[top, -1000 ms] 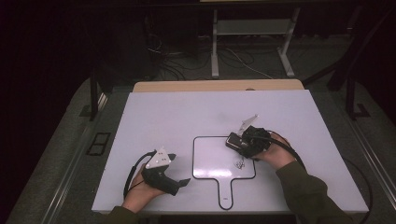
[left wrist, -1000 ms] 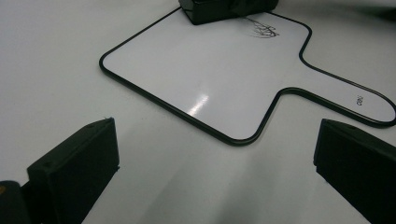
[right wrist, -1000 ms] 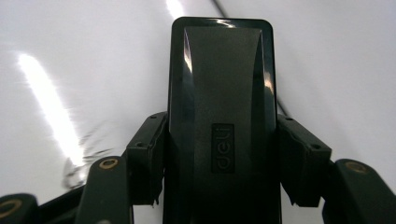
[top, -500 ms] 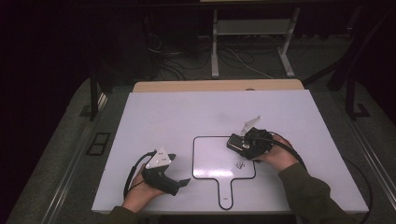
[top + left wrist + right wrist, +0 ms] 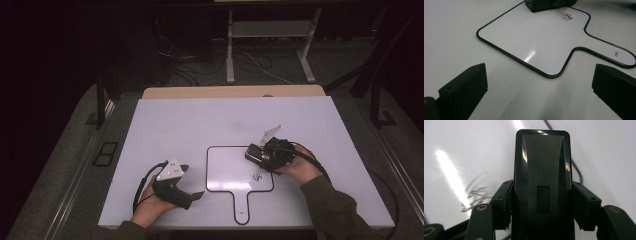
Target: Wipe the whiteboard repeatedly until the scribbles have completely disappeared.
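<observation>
Eraser: a black block eraser (image 5: pixel 541 187) is seen at the centre of the right gripper view, and right of centre in the high view, over the right edge of the small whiteboard (image 5: pixel 227 167).
Right claw: the right claw (image 5: pixel 261 154) is clamped on the eraser's two long sides, one pad on each.
Left claw: the left claw (image 5: pixel 192 196) is held at the lower left of the high view, with the jaws wide and nothing between them.
Scribble: a dark scribble (image 5: pixel 257 176) is seen on the whiteboard just below the eraser; in the right gripper view it lies at the left (image 5: pixel 475 192).
Handling: the eraser is judged light and stiff, with a glossy plastic shell that could slip under a weak grip; it is not thought fragile.
Hold: the flat long sides near the middle are judged the best place.
Whiteboard: thin, light and smooth, it could slide on the white desk (image 5: pixel 185 125) when rubbed; its handle (image 5: pixel 241 206) could be pinned.
</observation>
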Available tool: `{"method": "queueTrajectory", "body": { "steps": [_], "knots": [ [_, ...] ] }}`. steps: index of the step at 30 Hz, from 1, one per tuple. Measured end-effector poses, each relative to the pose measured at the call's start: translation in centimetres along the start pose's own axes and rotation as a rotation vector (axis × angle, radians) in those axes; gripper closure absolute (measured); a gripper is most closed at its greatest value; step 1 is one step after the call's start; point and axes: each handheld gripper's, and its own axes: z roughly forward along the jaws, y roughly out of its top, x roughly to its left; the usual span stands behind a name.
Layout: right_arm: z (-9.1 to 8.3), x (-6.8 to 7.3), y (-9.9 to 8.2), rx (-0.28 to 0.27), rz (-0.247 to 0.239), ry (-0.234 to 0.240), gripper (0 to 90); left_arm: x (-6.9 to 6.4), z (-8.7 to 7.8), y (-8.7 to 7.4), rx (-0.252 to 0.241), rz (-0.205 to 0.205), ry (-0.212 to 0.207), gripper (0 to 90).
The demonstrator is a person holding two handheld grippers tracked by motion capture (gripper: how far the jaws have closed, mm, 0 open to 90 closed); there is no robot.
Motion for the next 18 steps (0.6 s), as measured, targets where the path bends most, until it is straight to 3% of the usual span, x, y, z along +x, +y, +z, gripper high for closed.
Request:
{"method": "queueTrajectory", "body": {
  "steps": [12,14,18],
  "knots": [
    [0.0,4.4,1.0,-0.021,-0.102,0.112,38.7,0.0,0.0,0.0,0.001,0.001,0.001,0.0],
    [0.0,4.5,1.1,-0.016,-0.135,0.112,38.7,0.0,0.0,0.0,0.0,0.0,0.0,0.0],
    [0.0,3.6,0.8,-0.013,-0.091,0.086,38.7,0.0,-0.1,0.0,0.005,0.006,-0.001,0.0]
  ]
}}
